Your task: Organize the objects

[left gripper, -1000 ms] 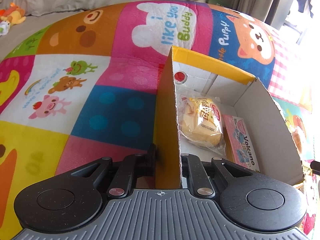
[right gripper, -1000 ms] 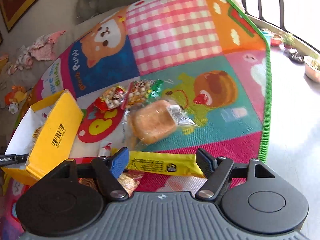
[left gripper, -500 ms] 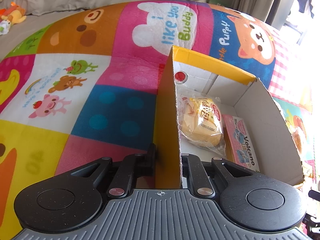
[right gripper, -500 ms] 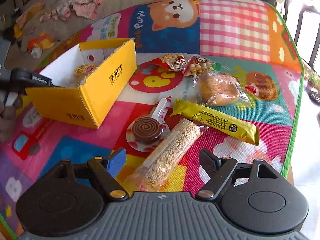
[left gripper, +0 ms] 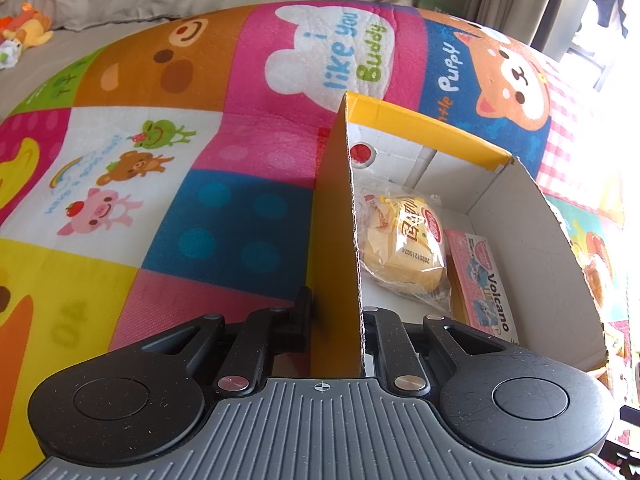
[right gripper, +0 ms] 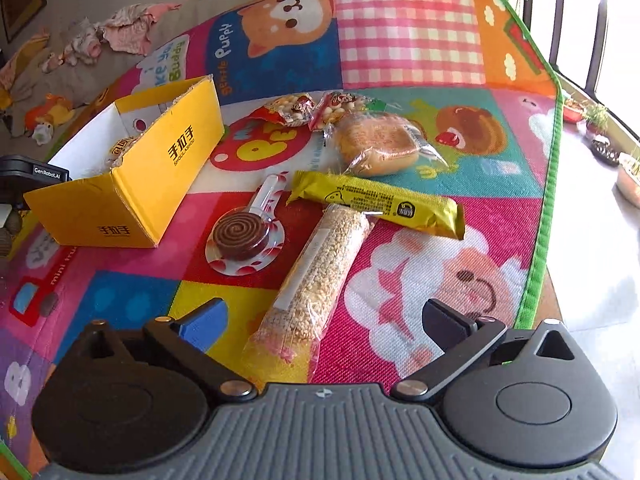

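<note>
My left gripper (left gripper: 336,312) is shut on the near wall of the yellow cardboard box (left gripper: 334,240). Inside lie a wrapped bun (left gripper: 404,248) and a pink Volcano packet (left gripper: 484,280). The box also shows in the right wrist view (right gripper: 132,184) at the left. My right gripper (right gripper: 324,316) is open and empty, hovering over the near end of a long clear bag of grain puffs (right gripper: 316,276). Beyond it lie a spiral chocolate lollipop (right gripper: 244,236), a yellow bar (right gripper: 376,202), a wrapped cake (right gripper: 376,144) and two small snack bags (right gripper: 288,108).
Everything rests on a colourful cartoon play mat (right gripper: 412,40). Its green edge (right gripper: 540,220) runs along the right, with bare floor and plant pots (right gripper: 596,120) beyond. Clothes and soft toys (right gripper: 112,32) lie on the sofa at the back left.
My right gripper has swung left and pulled back, so the snacks and box now lie in front of it, and it has come nearer the grain bag. The left gripper has not moved.
</note>
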The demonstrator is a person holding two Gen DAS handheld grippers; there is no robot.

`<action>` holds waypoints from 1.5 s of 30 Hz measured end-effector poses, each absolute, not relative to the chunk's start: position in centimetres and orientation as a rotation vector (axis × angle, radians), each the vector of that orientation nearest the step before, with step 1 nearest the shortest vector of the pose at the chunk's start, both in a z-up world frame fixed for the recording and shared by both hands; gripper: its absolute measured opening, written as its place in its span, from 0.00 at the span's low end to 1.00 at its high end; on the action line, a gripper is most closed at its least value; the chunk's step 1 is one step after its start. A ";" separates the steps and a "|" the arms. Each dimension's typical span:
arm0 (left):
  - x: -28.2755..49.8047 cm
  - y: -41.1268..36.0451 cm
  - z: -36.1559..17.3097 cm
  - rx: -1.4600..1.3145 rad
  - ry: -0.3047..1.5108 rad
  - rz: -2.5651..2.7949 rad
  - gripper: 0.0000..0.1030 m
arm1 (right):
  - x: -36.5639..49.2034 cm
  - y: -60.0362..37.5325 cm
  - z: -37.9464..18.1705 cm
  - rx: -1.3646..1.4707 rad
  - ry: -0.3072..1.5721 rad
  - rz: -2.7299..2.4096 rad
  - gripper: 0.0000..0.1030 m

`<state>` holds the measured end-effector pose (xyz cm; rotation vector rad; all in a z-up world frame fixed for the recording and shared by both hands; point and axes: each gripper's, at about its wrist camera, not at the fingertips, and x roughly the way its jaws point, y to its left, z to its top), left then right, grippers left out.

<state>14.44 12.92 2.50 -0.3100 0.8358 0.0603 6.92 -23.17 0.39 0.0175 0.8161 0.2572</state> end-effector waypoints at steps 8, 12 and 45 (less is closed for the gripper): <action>14.4 12.9 2.5 -0.313 0.835 0.062 0.14 | 6.3 -22.0 -0.8 0.026 0.791 0.184 1.00; 14.4 12.9 2.5 -0.310 0.836 0.060 0.14 | 6.4 -21.2 -1.0 -0.046 0.783 0.175 1.00; 14.5 12.8 2.5 -0.292 0.844 0.054 0.14 | 9.2 -16.0 2.5 -0.113 0.764 0.402 0.44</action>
